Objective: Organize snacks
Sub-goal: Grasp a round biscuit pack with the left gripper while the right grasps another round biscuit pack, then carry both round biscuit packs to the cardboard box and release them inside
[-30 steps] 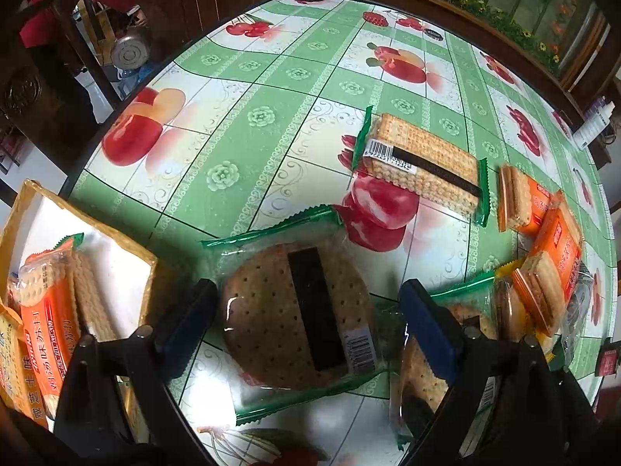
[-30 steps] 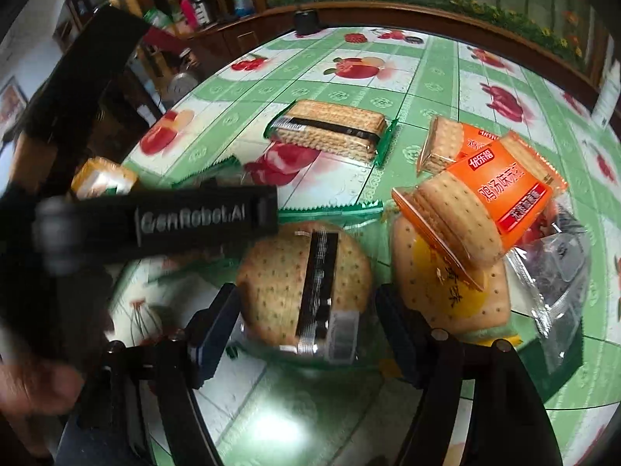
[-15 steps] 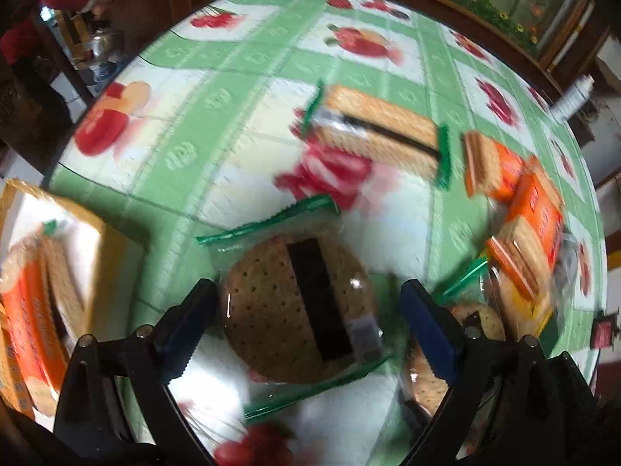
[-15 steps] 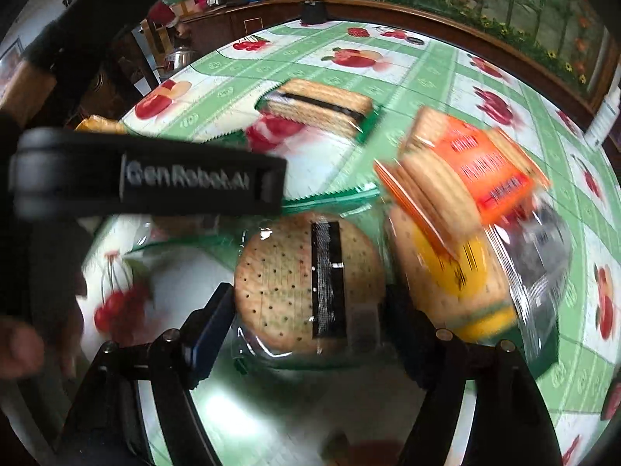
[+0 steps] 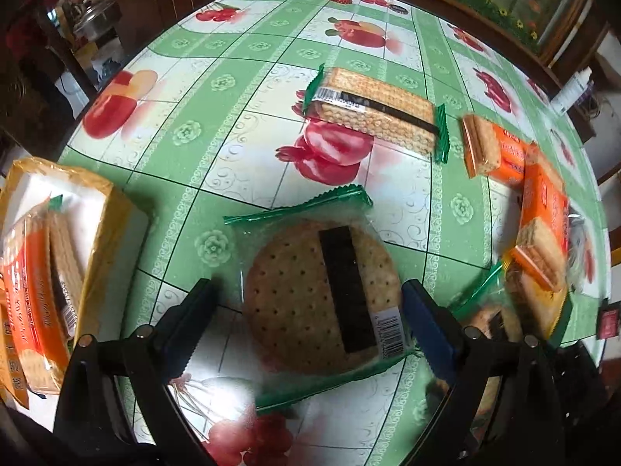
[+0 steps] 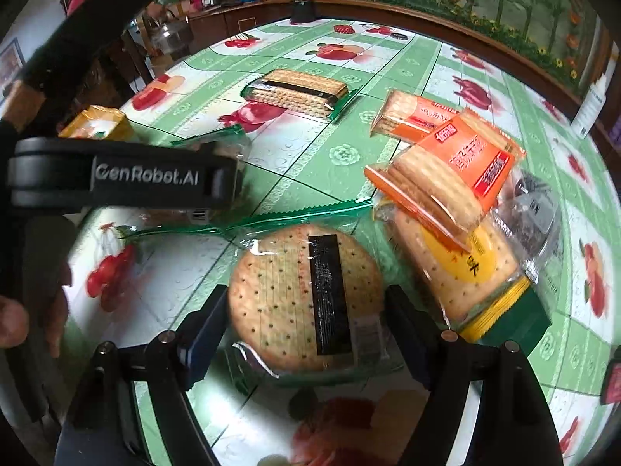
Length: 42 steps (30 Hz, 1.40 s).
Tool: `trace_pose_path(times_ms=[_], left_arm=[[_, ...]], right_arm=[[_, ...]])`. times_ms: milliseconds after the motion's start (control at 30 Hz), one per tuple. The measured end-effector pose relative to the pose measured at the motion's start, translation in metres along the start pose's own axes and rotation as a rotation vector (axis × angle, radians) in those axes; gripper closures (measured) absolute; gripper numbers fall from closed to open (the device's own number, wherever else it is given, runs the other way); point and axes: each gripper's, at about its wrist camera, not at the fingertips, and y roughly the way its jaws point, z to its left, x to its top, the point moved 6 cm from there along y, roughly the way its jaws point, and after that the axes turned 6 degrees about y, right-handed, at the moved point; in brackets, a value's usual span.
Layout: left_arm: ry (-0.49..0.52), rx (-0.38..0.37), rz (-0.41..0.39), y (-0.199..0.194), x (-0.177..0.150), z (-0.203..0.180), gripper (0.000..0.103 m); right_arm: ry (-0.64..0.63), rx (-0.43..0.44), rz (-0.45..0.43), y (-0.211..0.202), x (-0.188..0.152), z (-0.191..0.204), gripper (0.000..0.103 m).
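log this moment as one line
left gripper: open over round cracker pack | right gripper: opening around second round pack | box: partly filled

Right gripper: jaws opening, astride round cracker pack
Right of it: yellow-labelled cracker pack under orange packs
Far: rectangular cracker pack
Left: left gripper
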Motion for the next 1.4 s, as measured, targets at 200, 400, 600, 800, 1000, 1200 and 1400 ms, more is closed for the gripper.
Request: trace_pose_path(times_ms=[200, 400, 600, 800, 1000, 1200, 1400], left_arm=[[0.042, -0.020, -0.064, -0.003, -0.005, -0.005, 0.008], [0.093, 0.006, -0.095, -0.008, -0.011, -0.007, 0.024], [0.122, 0.014, -0.135, -0.016, -0.018, -0.007, 0.026], [0.153, 0.015, -0.197, -0.037, -0.027, -0.008, 0.026], [0.169, 0.016, -0.245, -0.057, -0.036, -0.003, 0.026], [0.178, 0.001, -0.279, -0.075, -0.046, 0.001, 0.026], [0.182, -0.005, -0.299, -0.088, -0.056, 0.009, 0.026]], right_arm=[[-0.005, 0.009, -0.025, -0.005, -0.006, -0.001, 0.027], [0.006, 0.018, -0.054, -0.012, -0.014, -0.001, 0.027], [0.047, 0.030, -0.080, -0.024, -0.019, -0.005, 0.027], [0.067, 0.006, -0.118, -0.039, -0.020, -0.009, 0.027], [0.089, -0.006, -0.156, -0.052, -0.020, -0.012, 0.027], [0.084, -0.016, -0.178, -0.061, -0.019, -0.007, 0.027], [0.083, -0.027, -0.194, -0.069, -0.019, -0.003, 0.027]])
